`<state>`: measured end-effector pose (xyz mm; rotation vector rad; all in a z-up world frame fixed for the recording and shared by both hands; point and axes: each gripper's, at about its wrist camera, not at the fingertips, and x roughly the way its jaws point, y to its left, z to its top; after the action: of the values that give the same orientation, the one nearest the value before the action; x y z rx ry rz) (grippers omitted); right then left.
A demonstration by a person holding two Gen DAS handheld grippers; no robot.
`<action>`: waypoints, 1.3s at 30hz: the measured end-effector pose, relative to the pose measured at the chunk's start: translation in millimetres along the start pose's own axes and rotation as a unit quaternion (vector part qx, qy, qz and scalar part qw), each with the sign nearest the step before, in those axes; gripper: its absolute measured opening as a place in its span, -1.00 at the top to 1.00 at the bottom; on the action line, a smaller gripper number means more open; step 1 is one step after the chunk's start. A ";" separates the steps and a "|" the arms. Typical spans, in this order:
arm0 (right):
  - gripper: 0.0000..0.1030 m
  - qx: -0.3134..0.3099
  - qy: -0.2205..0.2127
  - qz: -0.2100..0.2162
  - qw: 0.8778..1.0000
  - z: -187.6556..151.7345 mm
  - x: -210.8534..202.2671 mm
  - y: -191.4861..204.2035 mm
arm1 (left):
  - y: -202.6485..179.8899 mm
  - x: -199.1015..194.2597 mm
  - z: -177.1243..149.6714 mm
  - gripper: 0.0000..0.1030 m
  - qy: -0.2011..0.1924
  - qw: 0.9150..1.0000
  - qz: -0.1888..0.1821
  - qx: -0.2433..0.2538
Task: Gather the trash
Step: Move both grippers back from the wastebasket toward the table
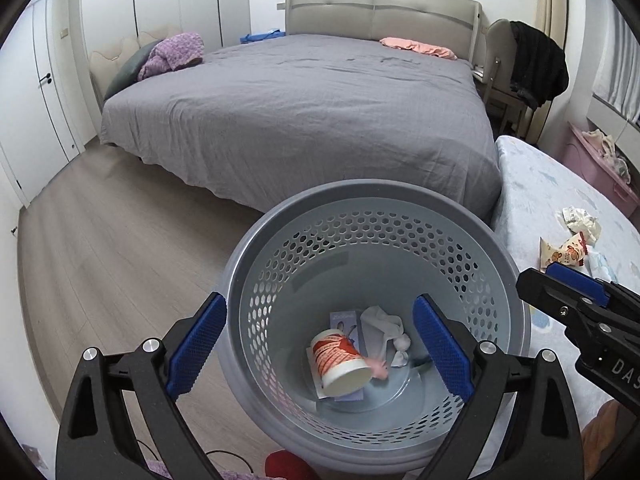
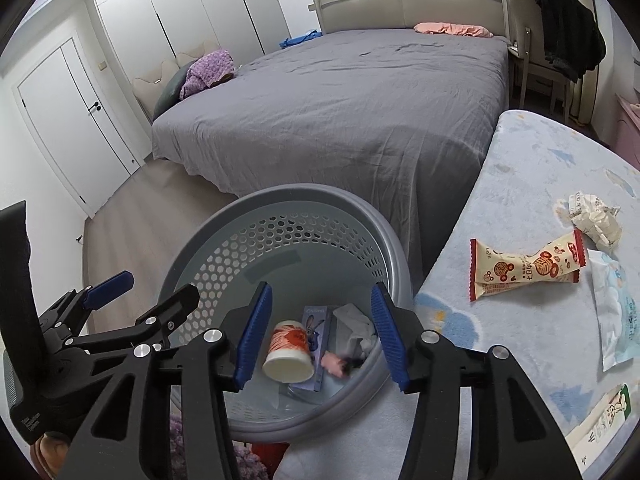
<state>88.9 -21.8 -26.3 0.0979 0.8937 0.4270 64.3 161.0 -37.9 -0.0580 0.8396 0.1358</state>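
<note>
A grey perforated trash basket stands on the floor beside a low mattress with a blue-patterned sheet. At its bottom lie an orange-patterned paper cup, a purple leaflet, a white tissue and a small pink scrap. My left gripper hangs open over the basket, holding nothing. My right gripper is open above the same basket, its pads bare. On the sheet lie a snack wrapper, crumpled paper and a wipes packet.
A large bed with a grey cover fills the space behind the basket. A chair draped in black clothing and a pink box stand at the right. Wooden floor runs left towards white doors. Another wrapper lies near the sheet's front.
</note>
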 end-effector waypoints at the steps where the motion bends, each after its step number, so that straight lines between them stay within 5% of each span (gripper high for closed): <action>1: 0.04 -0.001 0.000 -0.001 1.000 0.1 -0.5 0.3 | 1.1 -0.5 0.2 -0.79 0.000 1.000 0.000 -0.001; 19: 0.03 0.010 -0.003 -0.027 1.000 -10.4 -10.6 -0.6 | -3.9 -9.8 1.7 -0.81 -0.017 1.000 0.011 0.002; 39: -0.17 0.039 -0.029 -0.130 0.990 -34.4 -49.9 -22.5 | -43.7 -25.4 -7.5 -0.84 -0.036 0.998 -0.008 0.042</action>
<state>42.2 -65.5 -17.1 0.0643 0.8517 0.1448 48.3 114.4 -24.1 0.0191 0.7718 0.0866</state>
